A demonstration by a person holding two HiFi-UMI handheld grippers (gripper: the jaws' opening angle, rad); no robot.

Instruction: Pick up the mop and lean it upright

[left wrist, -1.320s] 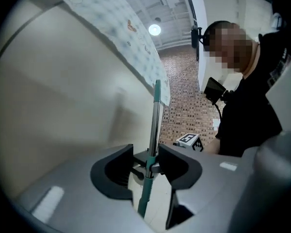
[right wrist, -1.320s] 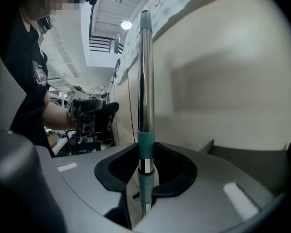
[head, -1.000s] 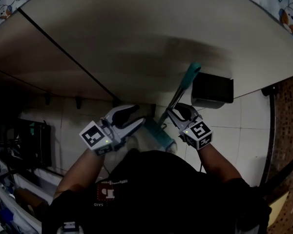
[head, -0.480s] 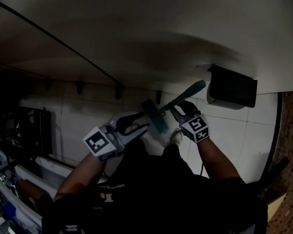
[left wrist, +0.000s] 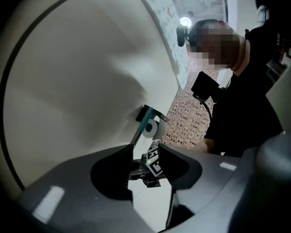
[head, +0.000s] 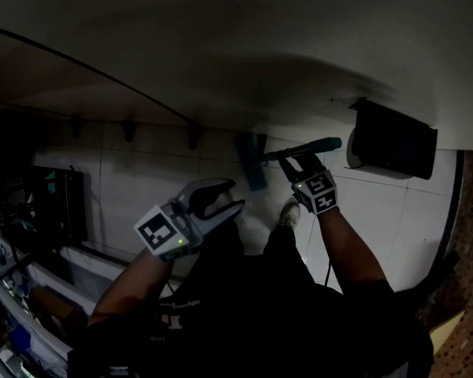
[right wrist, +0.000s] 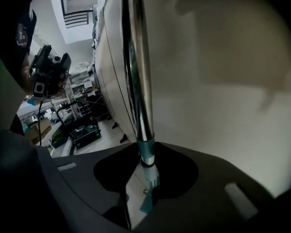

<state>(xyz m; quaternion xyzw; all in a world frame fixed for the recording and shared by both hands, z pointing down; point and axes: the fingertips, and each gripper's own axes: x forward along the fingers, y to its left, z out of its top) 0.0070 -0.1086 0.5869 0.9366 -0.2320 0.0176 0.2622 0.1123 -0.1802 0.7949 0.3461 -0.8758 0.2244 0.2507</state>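
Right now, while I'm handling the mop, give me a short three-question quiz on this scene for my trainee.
1. What stands between the jaws of the right tool?
2. True or false: the left tool is open with nothing between its jaws.
3. In the head view, where is the dark wall box relative to the mop? A) to its left B) to its right C) below it

Key: 1. the mop's pole; 2. true; 3. B
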